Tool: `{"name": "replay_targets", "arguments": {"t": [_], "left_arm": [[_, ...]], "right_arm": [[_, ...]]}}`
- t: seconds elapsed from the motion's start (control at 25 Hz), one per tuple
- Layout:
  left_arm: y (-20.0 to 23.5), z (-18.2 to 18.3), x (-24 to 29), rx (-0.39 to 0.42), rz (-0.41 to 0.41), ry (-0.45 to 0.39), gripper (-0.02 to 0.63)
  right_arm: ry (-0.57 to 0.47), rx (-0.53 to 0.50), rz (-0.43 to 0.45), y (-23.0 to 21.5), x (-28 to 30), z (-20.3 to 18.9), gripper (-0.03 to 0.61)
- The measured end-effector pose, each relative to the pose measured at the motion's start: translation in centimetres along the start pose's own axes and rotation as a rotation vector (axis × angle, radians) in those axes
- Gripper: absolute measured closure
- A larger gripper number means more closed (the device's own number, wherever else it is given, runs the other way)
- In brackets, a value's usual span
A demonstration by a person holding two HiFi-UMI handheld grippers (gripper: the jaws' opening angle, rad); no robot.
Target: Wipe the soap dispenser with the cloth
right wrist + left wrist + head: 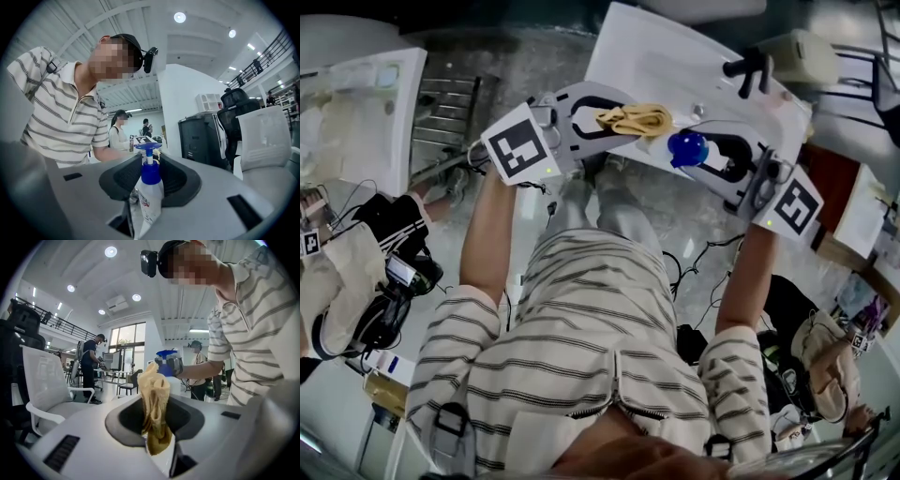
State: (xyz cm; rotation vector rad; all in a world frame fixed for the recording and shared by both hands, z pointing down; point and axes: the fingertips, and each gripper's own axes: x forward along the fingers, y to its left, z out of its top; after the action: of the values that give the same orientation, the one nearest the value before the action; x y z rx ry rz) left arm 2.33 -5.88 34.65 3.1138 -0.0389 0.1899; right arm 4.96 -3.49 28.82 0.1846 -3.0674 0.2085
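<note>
My left gripper [623,120] is shut on a crumpled tan cloth [635,119], which sticks out between its jaws [157,408]. My right gripper [698,155] is shut on a white soap dispenser with a blue pump top [687,147]; in the right gripper view the bottle [149,194] stands upright between the jaws. The two grippers face each other in the air above the white table [647,56]. The cloth's tip lies close beside the blue pump head [168,363]; I cannot tell whether they touch.
A black office chair arm [748,66] and a beige bag [802,52] sit at the table's far right. A white chair [44,385] stands to the left. Bags and cables lie on the floor [384,281]. People stand in the background [91,364].
</note>
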Motion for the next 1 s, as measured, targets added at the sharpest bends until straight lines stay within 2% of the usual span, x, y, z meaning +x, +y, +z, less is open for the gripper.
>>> {"name": "replay_targets", "arguments": {"t": [0.2,0.44,0.72,1.0], "left_arm": [[0.3,-1.0,-0.5,-0.025,0.036,0.014,0.515],[0.7,-1.7,-0.9,-0.051,0.128,0.003,0.515],[1.0,-3.3,-0.6,-0.109,0.176,-0.006,0.515],[1.6,-5.0,-0.4,-0.140,0.211,0.008,0.515]], "right_arm": [[0.029,0.001,-0.069,-1.3,0.2,-0.7,0.459],[0.025,0.016,-0.170,-2.4,0.1,-0.8,0.459],[0.005,0.016,-0.202,-2.6,0.3,-0.3,0.459],[-0.015,0.030,-0.272,-3.3,0.6,-0.7,0.459]]}}
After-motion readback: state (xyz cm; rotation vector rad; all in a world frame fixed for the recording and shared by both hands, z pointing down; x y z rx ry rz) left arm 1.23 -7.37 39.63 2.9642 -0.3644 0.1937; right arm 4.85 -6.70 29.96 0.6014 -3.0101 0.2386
